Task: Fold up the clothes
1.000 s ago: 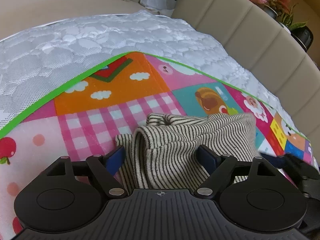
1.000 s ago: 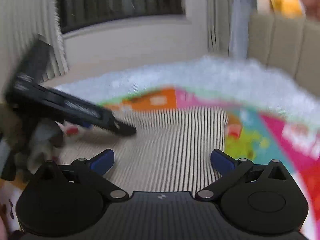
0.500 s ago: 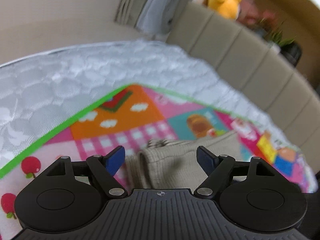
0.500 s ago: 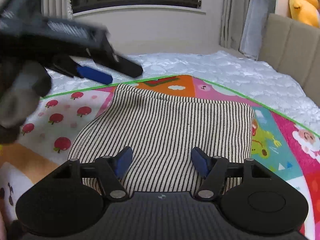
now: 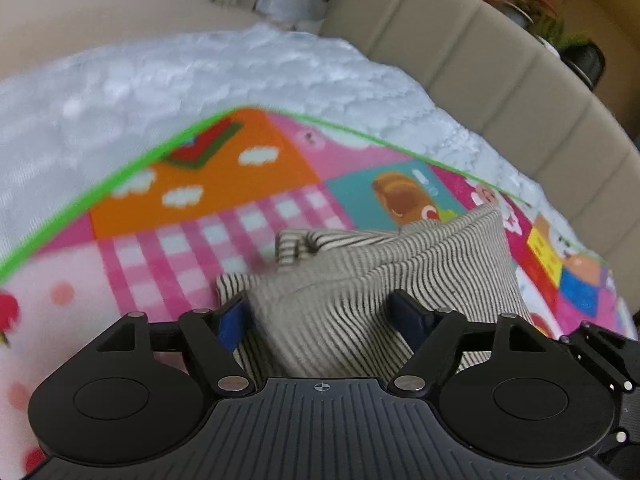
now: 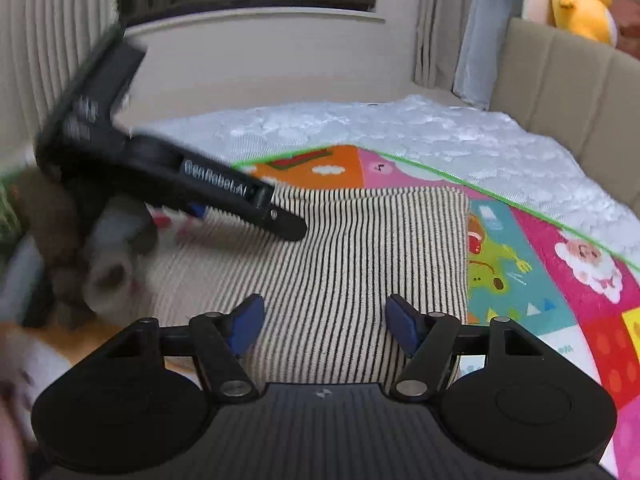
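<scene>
bright cartoon mat [image 5: 208, 184] with a green edge lies over the white quilt [image 5: 120, 88]. beige headboard [image 5: 500, 80] curves behind. yellow plush [image 6: 582, 0] sits on top, potted plant [image 5: 560, 28] beside it, curtain [image 6: 52, 60] left.

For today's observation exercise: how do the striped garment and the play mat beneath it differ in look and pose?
The striped garment shows only thin dark-and-cream stripes; the play mat is bright cartoon patchwork with a green border. The garment is folded and bunched at one edge; the mat lies flat. Both rest on the white quilted bed.
</scene>
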